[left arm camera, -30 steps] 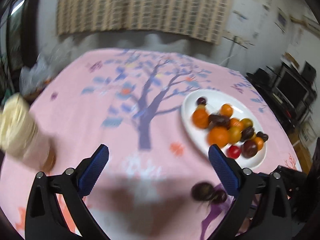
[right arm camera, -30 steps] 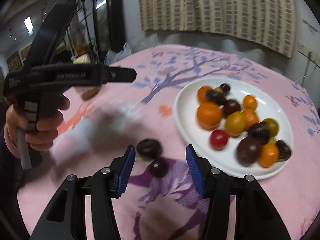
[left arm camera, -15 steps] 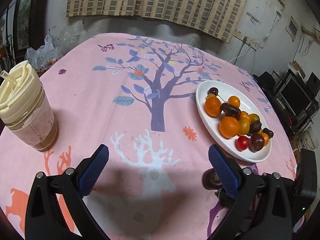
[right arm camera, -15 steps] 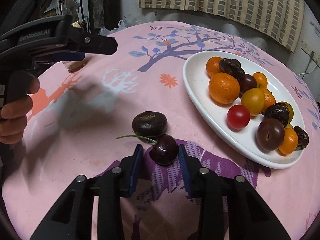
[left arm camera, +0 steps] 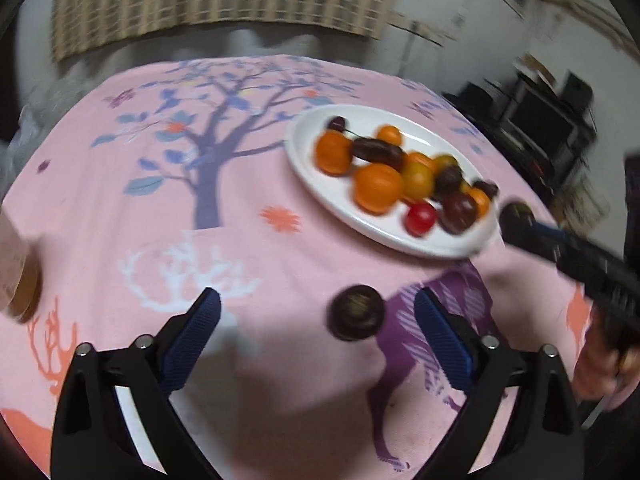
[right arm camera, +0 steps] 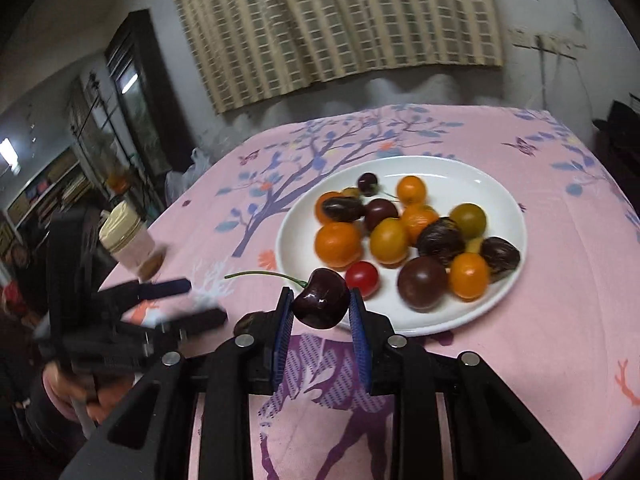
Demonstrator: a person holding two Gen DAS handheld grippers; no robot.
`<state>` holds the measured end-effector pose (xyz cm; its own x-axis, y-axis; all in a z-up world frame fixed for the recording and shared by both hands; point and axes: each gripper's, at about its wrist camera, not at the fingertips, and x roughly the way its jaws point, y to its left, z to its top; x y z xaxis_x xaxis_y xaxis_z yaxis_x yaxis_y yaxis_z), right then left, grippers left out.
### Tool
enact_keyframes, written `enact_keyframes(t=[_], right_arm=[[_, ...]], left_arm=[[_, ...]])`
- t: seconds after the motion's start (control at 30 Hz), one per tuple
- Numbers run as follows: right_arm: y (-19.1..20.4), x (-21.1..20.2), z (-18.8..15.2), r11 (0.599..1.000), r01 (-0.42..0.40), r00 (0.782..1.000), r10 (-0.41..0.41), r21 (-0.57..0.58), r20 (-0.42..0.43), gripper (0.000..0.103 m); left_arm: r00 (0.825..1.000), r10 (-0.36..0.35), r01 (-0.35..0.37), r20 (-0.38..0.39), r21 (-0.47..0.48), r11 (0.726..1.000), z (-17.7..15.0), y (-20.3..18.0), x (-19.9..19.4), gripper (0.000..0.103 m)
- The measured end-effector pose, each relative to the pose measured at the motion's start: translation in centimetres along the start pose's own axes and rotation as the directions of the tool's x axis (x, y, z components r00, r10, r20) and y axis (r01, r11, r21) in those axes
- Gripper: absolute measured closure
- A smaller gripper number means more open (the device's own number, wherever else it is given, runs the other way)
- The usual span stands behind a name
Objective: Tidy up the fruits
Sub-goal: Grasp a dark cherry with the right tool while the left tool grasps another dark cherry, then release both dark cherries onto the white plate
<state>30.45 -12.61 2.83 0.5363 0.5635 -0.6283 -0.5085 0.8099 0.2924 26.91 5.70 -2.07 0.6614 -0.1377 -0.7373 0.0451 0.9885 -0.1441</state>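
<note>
My right gripper (right arm camera: 320, 304) is shut on a dark red cherry (right arm camera: 322, 298) with a green stem, held above the tablecloth just before the near rim of the white plate (right arm camera: 500, 200). The plate holds several orange, yellow, red and dark fruits. In the left wrist view the plate (left arm camera: 308, 160) is at the upper right, and a dark round fruit (left arm camera: 356, 312) lies on the pink cloth between my left gripper's blue pads, nearer the right one. My left gripper (left arm camera: 316, 328) is open and empty. The right gripper (left arm camera: 520, 220) shows at the plate's right edge.
A pink tablecloth (right arm camera: 560, 300) with a tree print covers the round table. A cup with a cream lid (right arm camera: 128, 240) stands at the left side; it also shows at the left edge of the left wrist view (left arm camera: 16, 280). A curtain and shelves lie behind.
My right gripper closed on the cherry and lifted it off the cloth toward the plate. My left gripper moved right, and the dark fruit now sits between its open fingers.
</note>
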Motion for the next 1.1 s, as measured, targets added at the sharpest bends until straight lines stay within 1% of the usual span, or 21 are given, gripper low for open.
enact_keyframes(t=[0.03,0.07,0.13,0.27,0.33,0.43,0.47,0.6,0.67,0.83,0.93,1.03,1.1], right_arm=[[-0.2,0.0,0.0,1.0,0.004,1.0,-0.004,0.009,0.001,0.075],[-0.4,0.1,0.1,1.0,0.003,1.0,-0.003,0.018,-0.002,0.075],[-0.3,0.4,0.2,1.0,0.013,1.0,-0.013,0.023,-0.009,0.075],[-0.2,0.5,0.0,1.0,0.024,1.0,-0.024,0.018,-0.02,0.075],[-0.1,0.5,-0.1,1.0,0.025,1.0,-0.025,0.019,-0.02,0.075],[-0.1,0.5,-0.1,1.0,0.024,1.0,-0.023,0.02,-0.02,0.074],[-0.2,0.3,-0.2,0.999,0.027,0.999,-0.026,0.02,-0.019,0.074],[-0.5,0.4,-0.2,0.999,0.027,0.999,-0.026,0.03,-0.021,0.074],[-0.6,0.3,-0.2,0.999,0.028,0.999,-0.027,0.028,-0.02,0.074],[-0.6,0.2,-0.2,0.999,0.021,1.0,-0.021,0.035,-0.02,0.074],[-0.7,-0.3,-0.1,0.999,0.004,1.0,-0.004,0.039,-0.013,0.075],[-0.9,-1.4,0.2,0.999,0.016,0.999,-0.018,0.043,0.04,0.075],[-1.2,-2.1,0.8,0.998,0.039,0.993,-0.045,0.057,0.108,0.074]], left_arm=[[1.0,0.001,0.0,-0.007,0.039,0.999,-0.2,-0.8,0.3,0.021],[1.0,0.0,0.001,-0.016,0.06,0.998,-0.4,-1.3,0.7,0.025],[0.999,0.004,-0.001,-0.033,0.083,0.997,-0.8,-1.9,1.4,0.029],[0.999,-0.005,0.01,-0.052,0.096,0.995,-1.1,-2.1,2.2,0.037],[0.998,-0.015,0.021,-0.056,0.097,0.995,-1.2,-2.2,2.5,0.039],[0.997,-0.036,0.043,-0.071,0.097,0.994,-1.3,-2.4,3.1,0.052],[0.997,-0.038,0.045,-0.073,0.098,0.994,-1.3,-2.4,3.3,0.054],[0.998,-0.007,0.015,-0.062,0.125,0.992,-1.6,-2.8,3.5,0.059],[0.998,0.0,0.007,-0.058,0.122,0.992,-1.6,-2.6,3.6,0.066],[0.998,-0.028,0.032,-0.057,0.071,0.997,-1.4,-1.8,3.2,0.067],[0.998,-0.057,0.058,-0.018,0.042,0.997,-0.9,-1.7,1.7,0.067],[0.995,-0.086,0.084,0.045,0.051,0.995,0.7,-2.2,-0.2,0.067],[0.987,-0.129,0.124,0.092,0.063,0.99,2.9,-2.6,-1.1,0.067]])
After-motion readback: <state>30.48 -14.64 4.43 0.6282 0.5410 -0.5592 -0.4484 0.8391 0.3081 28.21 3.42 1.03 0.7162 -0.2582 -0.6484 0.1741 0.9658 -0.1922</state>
